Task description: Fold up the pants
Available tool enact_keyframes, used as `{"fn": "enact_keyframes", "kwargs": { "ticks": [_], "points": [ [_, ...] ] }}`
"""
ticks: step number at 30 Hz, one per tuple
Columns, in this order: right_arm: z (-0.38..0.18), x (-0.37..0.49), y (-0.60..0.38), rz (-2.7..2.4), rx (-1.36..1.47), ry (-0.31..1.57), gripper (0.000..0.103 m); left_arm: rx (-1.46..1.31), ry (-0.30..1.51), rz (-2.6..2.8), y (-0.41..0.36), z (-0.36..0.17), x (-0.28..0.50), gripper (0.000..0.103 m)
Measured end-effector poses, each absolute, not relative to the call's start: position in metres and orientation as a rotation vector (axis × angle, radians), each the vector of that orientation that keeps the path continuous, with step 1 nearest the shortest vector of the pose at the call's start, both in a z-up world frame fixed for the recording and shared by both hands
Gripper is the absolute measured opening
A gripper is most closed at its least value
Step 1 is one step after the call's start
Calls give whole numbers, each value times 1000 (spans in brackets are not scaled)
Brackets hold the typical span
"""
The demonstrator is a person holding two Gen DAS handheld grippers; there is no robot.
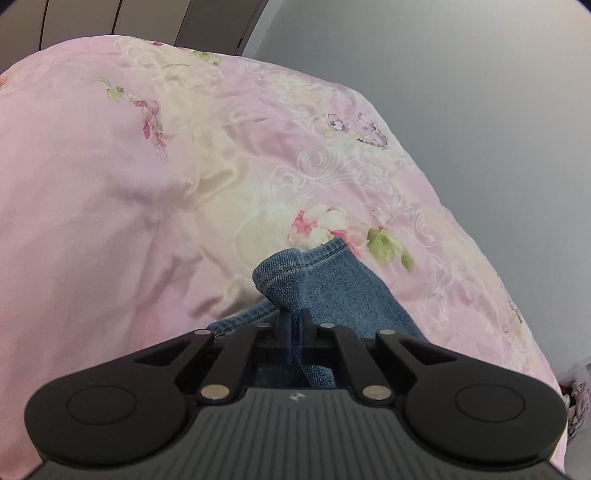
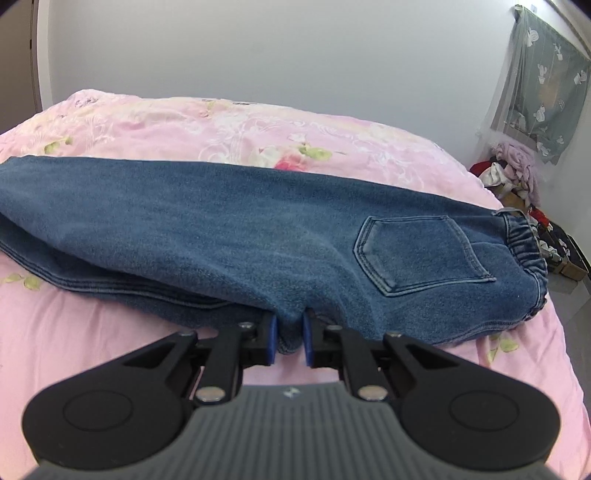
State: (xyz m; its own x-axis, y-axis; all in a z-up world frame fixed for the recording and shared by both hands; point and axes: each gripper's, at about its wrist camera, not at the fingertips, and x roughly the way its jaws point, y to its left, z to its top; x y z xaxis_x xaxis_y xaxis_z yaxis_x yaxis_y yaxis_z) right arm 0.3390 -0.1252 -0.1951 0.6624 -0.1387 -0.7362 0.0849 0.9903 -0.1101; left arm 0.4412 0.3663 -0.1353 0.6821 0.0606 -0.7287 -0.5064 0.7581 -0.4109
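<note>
Blue denim pants [image 2: 229, 229] lie folded lengthwise across a pink floral bedspread [image 2: 155, 122], back pocket [image 2: 417, 254] up and elastic waistband [image 2: 524, 240] at the right. My right gripper [image 2: 289, 334] is shut on a bunched fold at the near edge of the pants, its blue pads pressing the cloth from both sides. In the left wrist view, my left gripper [image 1: 294, 321] is shut on a hemmed end of the pants [image 1: 295, 280], which stands up a little above the bedspread [image 1: 129, 184]. Cloth passes between the left fingers and hangs below them.
A grey wall [image 2: 295, 55] runs behind the bed. At the right of the right wrist view, a heap of clothes and boxes [image 2: 517, 173] sits on the floor under a patterned curtain [image 2: 543, 85]. Wardrobe doors [image 1: 147, 22] show beyond the bed in the left wrist view.
</note>
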Motion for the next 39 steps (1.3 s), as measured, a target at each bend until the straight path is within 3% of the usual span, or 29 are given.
{"fn": "enact_keyframes", "kwargs": {
  "ticks": [15,18,20,22,26,30,32,34,39],
  "points": [
    [-233,347,-130,-90,-74,951,8,-428,910,449,348,-187,446,5],
    [-244,351,-144,-80,38,1000,12,-343,946,477,339,-186,454,16],
    [-249,351,-152,-66,88,1048,15,-239,939,519,329,-179,454,37],
    [-246,341,-164,-52,152,1061,15,-152,936,526,319,-172,449,43],
    [-223,308,-201,-37,243,1007,32,-149,903,484,303,-157,426,51],
    [-195,288,-267,-133,343,889,43,-312,852,379,282,-143,402,56],
    [-184,287,-309,-215,422,825,60,-390,837,340,272,-142,396,58],
    [-181,286,-352,-292,519,769,70,-445,817,321,263,-143,393,58],
    [-210,301,-438,-382,837,719,70,-511,825,343,246,-153,397,58]
  ]
}}
